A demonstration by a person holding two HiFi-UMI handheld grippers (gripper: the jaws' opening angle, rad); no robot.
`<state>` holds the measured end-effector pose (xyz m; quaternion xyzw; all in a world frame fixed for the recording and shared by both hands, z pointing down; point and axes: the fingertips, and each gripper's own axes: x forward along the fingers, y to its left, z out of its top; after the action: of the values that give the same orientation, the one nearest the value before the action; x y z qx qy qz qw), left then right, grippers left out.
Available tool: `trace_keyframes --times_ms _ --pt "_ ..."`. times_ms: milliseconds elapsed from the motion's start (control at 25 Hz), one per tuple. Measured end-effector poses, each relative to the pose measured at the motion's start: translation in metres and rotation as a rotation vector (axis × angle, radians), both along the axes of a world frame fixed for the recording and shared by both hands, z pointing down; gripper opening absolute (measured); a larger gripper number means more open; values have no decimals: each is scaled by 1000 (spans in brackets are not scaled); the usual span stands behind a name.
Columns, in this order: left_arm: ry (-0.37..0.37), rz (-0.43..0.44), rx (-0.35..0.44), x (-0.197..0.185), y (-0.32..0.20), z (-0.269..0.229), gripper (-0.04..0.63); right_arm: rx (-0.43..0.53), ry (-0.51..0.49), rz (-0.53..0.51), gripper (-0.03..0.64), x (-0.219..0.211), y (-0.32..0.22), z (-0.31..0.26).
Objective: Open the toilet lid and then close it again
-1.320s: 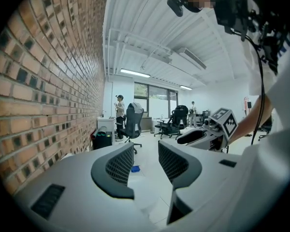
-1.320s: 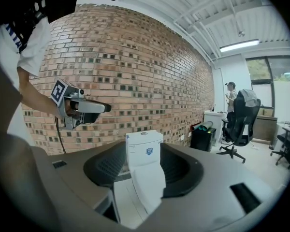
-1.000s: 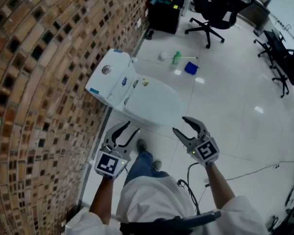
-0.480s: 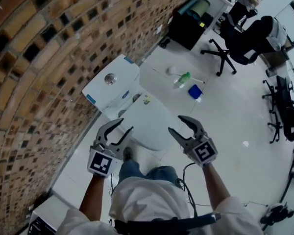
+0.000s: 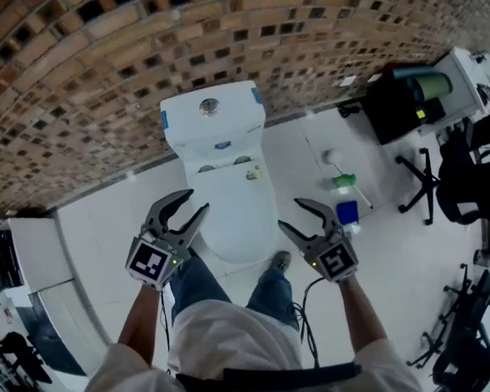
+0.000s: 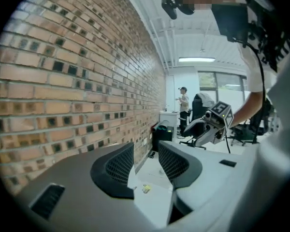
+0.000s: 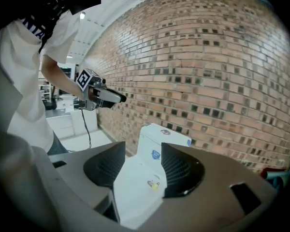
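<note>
The white toilet [image 5: 212,121] stands against the brick wall, and its lid [image 5: 238,211] lies shut over the bowl. My left gripper [image 5: 194,202] hovers open just left of the lid's front, with nothing between its jaws. On the other side my right gripper [image 5: 291,215] is open too, apart from the lid. The left gripper view looks across the lid [image 6: 150,190] through the empty left gripper [image 6: 146,161] toward the right gripper [image 6: 213,123]. In the right gripper view, the right gripper [image 7: 137,166] frames the lid [image 7: 135,187] and the tank [image 7: 162,139].
A toilet brush [image 5: 336,162], a green bottle [image 5: 344,181] and a blue item [image 5: 347,212] lie on the floor right of the toilet. Further right stand a black cabinet [image 5: 400,100] and office chairs [image 5: 465,178]. A white unit [image 5: 34,251] stands at the left.
The view has swung round, so the toilet now sits straight ahead with its tank at the top. Both grippers have stayed open and now flank the lid's front end.
</note>
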<state>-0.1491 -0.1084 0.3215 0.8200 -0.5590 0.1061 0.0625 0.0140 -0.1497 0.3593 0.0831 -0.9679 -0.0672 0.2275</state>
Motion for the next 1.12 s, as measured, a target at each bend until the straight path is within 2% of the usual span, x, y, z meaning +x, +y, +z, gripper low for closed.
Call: trace_keyframes --times_ms 80,160,280,400,520,600,800,920,1120 --pt "32 -145 -6 29 16 3 155 12 41 -120 232 31 -5 3" --pt "63 -246 -7 57 35 5 155 38 86 -204 232 59 -4 6" --pt "79 -335 2 97 64 7 155 75 113 -280 232 92 0 10" --pt "90 -431 -6 122 98 21 155 87 163 -360 232 105 15 30" --pt "89 -524 -21 135 132 50 155 111 220 -498 232 106 47 66" --pt "82 -579 -31 146 153 71 155 160 271 -615 232 108 71 96" --pt "64 -634 -75 177 189 126 155 336 382 -862 233 113 112 179" --pt "79 -663 -101 196 198 162 155 461 451 -994 291 114 120 235" --pt "45 -707 -126 214 191 233 155 572 445 -1103 316 106 113 318"
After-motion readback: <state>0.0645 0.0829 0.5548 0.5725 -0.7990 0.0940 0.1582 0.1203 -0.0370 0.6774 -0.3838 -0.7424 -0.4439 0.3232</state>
